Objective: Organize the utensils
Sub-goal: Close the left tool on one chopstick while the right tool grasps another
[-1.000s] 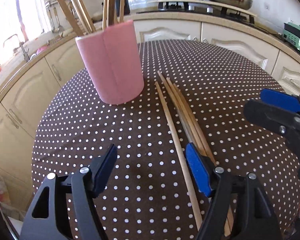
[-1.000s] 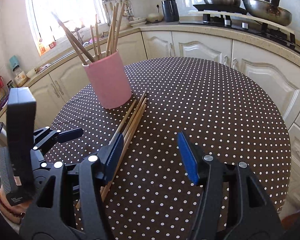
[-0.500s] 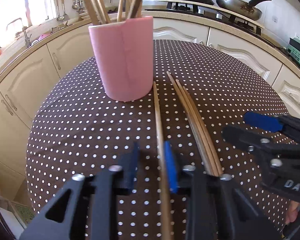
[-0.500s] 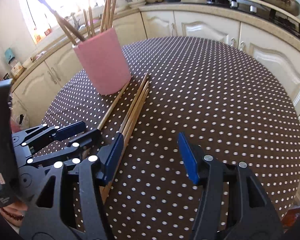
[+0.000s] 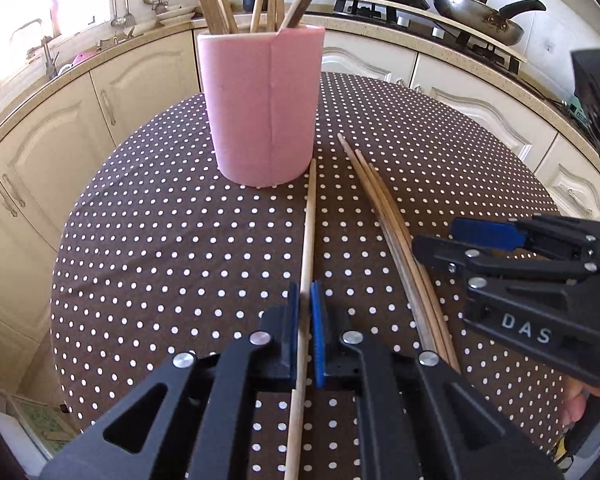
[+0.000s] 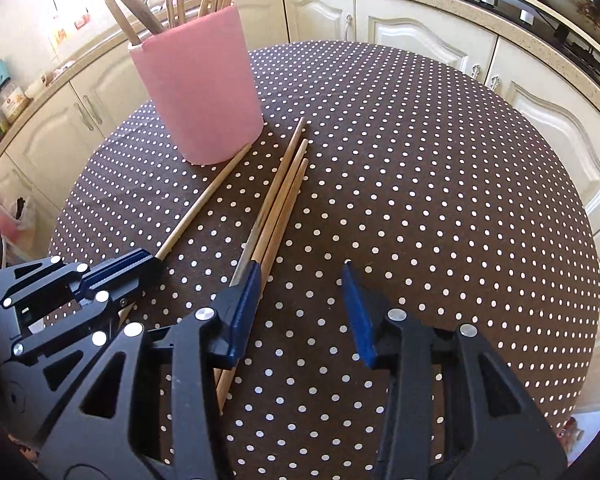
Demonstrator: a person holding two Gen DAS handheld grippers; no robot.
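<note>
A single chopstick (image 5: 307,236) lies on the dotted tablecloth (image 5: 180,240), its far tip touching the foot of the pink holder (image 5: 262,108). The left claw (image 5: 305,300) is clenched on this stick, its blue pads pressed against either side, the shaft running straight ahead from the jaws to the holder.

Just to the right of that claw lie three more chopsticks (image 6: 278,200) in a tight bundle, well apart from the single stick at their near ends. The right claw (image 6: 300,284) stands over them with its jaws apart, having just been closing; its left pad (image 6: 244,300) rests on the bundle, while the right pad is over bare cloth, with only cloth between them.

The holder, ahead and left of the right claw, stands upright and full of chopsticks. Behind the table run cream cabinets (image 5: 44,140).
</note>
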